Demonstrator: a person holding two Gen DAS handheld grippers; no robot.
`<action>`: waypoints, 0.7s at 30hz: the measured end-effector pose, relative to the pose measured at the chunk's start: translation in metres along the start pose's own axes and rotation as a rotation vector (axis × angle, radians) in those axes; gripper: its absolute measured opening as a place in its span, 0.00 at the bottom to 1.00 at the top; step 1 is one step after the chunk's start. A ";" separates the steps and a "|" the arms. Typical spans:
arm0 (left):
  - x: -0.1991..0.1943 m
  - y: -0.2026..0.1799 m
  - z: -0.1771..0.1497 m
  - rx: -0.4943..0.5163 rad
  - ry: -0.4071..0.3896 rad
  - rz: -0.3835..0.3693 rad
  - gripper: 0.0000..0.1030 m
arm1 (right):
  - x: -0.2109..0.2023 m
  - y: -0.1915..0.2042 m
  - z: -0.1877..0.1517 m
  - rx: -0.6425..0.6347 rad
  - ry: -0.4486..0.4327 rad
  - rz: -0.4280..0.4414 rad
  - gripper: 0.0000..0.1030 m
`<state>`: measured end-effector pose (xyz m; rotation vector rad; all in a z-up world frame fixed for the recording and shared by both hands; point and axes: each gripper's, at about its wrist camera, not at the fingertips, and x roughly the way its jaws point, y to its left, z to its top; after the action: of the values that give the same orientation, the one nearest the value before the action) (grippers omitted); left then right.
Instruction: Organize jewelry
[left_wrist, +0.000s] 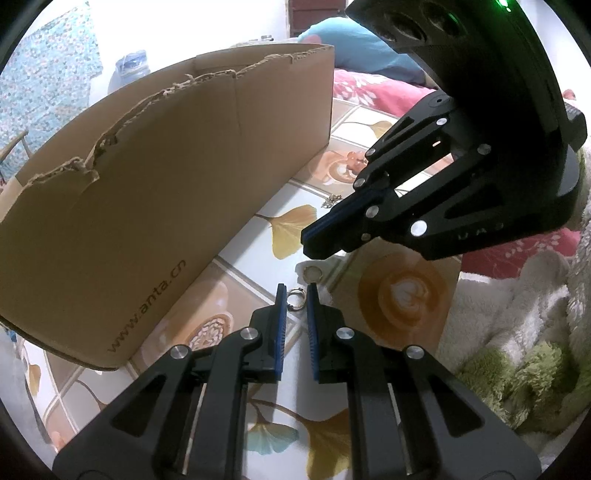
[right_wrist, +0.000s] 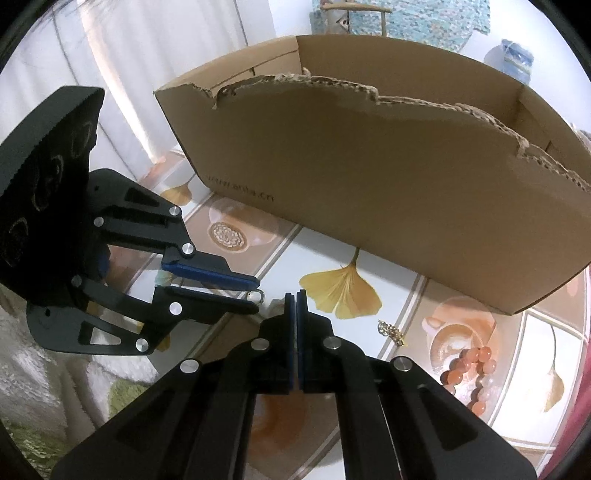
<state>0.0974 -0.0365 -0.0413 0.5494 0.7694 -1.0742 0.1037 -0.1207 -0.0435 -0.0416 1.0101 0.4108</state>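
Now the left gripper (left_wrist: 295, 295) is nearly closed and pinches a small silver ring (left_wrist: 296, 299) at the very ends of its blue pads. The ring stands upright between them. In the right wrist view the same ring (right_wrist: 256, 295) sits at the tips, which come in from 9 o'clock.

The right gripper (right_wrist: 296, 295) is fully closed with nothing in it. In the left wrist view its tips hang near the ring, at about 1 o'clock from it. A second, yellowish ring (left_wrist: 313, 274) lies on the desk (left_wrist: 243, 266) just under them.

The cardboard box (left_wrist: 147, 184) is the likely goal, I judge. From the left gripper it lies at 10 o'clock, near but not touching. Its long side runs from 7 to 1 o'clock, and its torn upper edge is higher than the ring. So the left hand, which already holds the ring, must probably lift first and then go toward 10 o'clock over that edge.
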 end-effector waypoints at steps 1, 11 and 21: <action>0.000 0.000 0.001 -0.002 0.001 0.001 0.10 | -0.001 -0.001 -0.001 0.009 0.000 0.009 0.01; 0.002 -0.003 0.002 -0.005 0.009 0.014 0.10 | -0.003 -0.012 0.007 0.002 0.032 0.033 0.07; 0.003 -0.002 0.002 -0.007 0.007 0.013 0.10 | -0.003 -0.001 0.003 -0.044 0.040 -0.030 0.19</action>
<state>0.0969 -0.0398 -0.0425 0.5520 0.7745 -1.0582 0.1049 -0.1223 -0.0398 -0.1044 1.0384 0.4065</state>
